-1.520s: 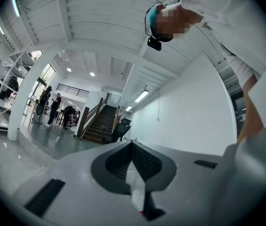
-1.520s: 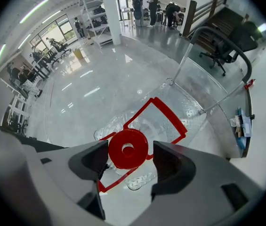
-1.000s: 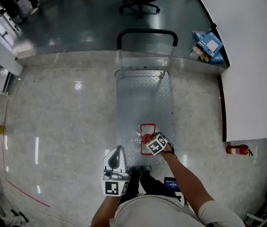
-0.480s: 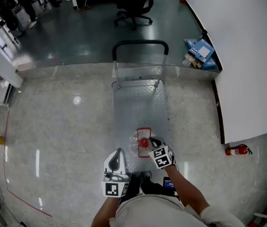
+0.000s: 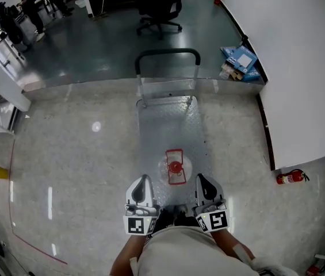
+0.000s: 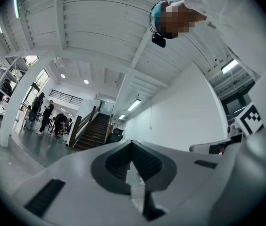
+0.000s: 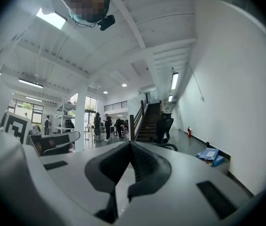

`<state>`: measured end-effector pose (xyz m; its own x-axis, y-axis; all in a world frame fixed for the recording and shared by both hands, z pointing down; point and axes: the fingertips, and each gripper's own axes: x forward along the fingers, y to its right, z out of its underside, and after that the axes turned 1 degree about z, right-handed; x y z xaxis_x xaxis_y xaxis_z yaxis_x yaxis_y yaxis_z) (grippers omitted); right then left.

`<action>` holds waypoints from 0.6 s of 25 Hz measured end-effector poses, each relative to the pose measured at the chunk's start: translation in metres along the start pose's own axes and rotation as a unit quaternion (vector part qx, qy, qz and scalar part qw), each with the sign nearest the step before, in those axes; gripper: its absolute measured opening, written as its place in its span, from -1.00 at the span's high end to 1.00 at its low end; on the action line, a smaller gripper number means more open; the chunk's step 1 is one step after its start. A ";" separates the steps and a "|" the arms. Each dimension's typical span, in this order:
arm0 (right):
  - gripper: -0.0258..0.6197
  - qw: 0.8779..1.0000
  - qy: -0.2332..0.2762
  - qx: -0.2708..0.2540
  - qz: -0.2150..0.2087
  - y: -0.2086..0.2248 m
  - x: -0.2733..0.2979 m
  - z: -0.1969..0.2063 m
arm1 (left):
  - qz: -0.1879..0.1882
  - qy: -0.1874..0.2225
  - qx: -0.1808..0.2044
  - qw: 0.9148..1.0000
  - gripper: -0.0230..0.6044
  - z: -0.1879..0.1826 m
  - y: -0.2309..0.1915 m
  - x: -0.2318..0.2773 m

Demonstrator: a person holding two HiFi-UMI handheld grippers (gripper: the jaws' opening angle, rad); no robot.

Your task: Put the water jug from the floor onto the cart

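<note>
The clear water jug point(image 5: 175, 169) with a red cap and red handle stands upright on the near end of the metal cart point(image 5: 171, 122). My left gripper point(image 5: 141, 187) is held close to my body, left of the jug, jaws shut and empty. My right gripper point(image 5: 203, 184) is level beside it, right of the jug, also shut with nothing in it. In the left gripper view the gripper point(image 6: 132, 145) points across the room, tips together. The right gripper point(image 7: 131, 146) in its own view likewise shows closed tips and no jug.
The cart's black push handle point(image 5: 168, 54) is at the far end. A white wall point(image 5: 300, 68) runs along the right with blue boxes point(image 5: 240, 59) and a red fire extinguisher point(image 5: 291, 177) at its foot. An office chair point(image 5: 159, 7) and people point(image 5: 27, 4) stand beyond.
My right gripper let go of the jug's top, rose and drew back to my body, turning level. The jug stays on the cart. My left gripper rose slightly.
</note>
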<state>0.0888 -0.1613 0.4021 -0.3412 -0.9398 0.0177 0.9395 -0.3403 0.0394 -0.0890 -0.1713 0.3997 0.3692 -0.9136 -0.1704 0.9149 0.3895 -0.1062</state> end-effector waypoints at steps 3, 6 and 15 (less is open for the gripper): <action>0.89 1.000 -0.012 -0.015 -0.016 -0.005 0.001 0.006 | -0.001 0.002 -0.008 1.000 0.92 0.000 0.001 -0.003; 0.89 0.999 -0.013 -0.021 -0.026 -0.007 0.003 0.004 | 0.003 0.001 -0.006 1.000 0.92 0.000 0.005 -0.005; 0.89 0.999 -0.008 -0.024 -0.030 -0.003 0.002 -0.001 | 0.005 0.009 0.001 1.000 0.92 -0.006 0.010 -0.002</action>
<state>0.0850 -0.1616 0.4011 -0.3977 -0.9169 0.0335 0.9173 -0.3982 -0.0071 -0.0818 -0.1653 0.3935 0.3756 -0.9074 -0.1885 0.9115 0.3985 -0.1018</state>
